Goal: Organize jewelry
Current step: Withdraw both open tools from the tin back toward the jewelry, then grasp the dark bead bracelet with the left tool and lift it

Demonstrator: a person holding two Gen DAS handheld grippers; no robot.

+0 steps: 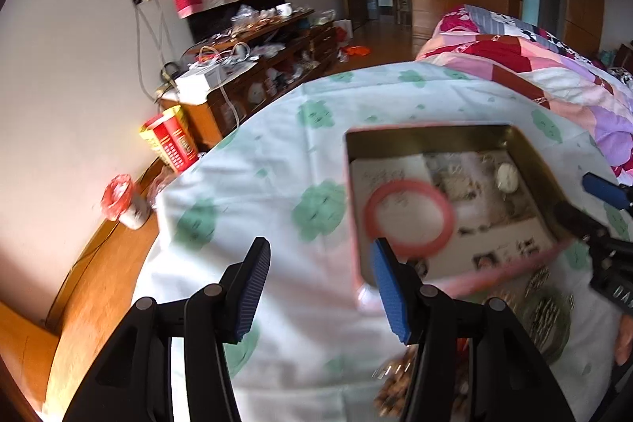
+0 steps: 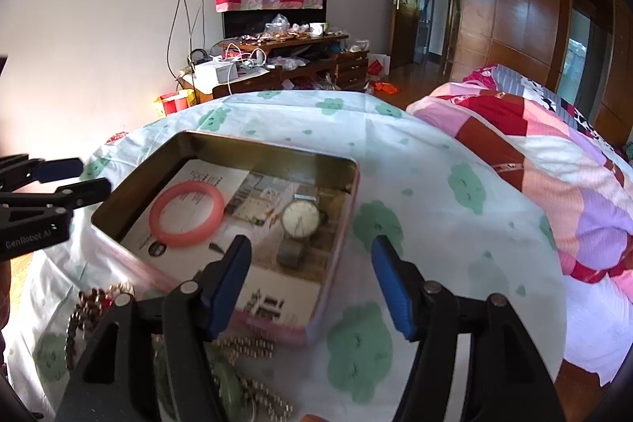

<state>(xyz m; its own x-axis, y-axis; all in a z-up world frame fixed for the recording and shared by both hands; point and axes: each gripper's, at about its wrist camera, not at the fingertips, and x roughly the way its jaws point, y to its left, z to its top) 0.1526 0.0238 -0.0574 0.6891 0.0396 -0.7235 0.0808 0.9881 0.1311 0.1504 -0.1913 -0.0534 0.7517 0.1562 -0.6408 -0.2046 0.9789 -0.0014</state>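
We see an open pink-rimmed tin (image 2: 340, 224) resting on a white cloth with green cloud prints (image 2: 435, 161) that covers the work surface.

Contents of the tin:
- A pink bangle (image 2: 186, 214) lies flat on a printed paper sheet (image 2: 273, 287) in the left half of the tin.
- A wristwatch (image 2: 300, 219) with a round pale dial lies to the right of the bangle, apart from it, its strap running toward the near wall.

Outside the tin, on the cloth at the near left corner, we see a loose heap of beaded chains (image 2: 245, 347) and dark red beads (image 2: 95, 297).

Gripper state:
- The left gripper (image 1: 320, 287) has its fingers spread apart with nothing between them. It stands over the cloth at the tin's left wall, the right finger overlapping the tin's near left corner in the left wrist view, which is blurred.
- The right gripper (image 2: 310, 287) also has its fingers spread, holding nothing. It stands above the near wall of the tin, the watch showing in the gap beyond the fingers.

A patchwork quilt (image 2: 534, 153) lies to the right; a cluttered wooden cabinet (image 2: 300, 58) stands at the far wall.
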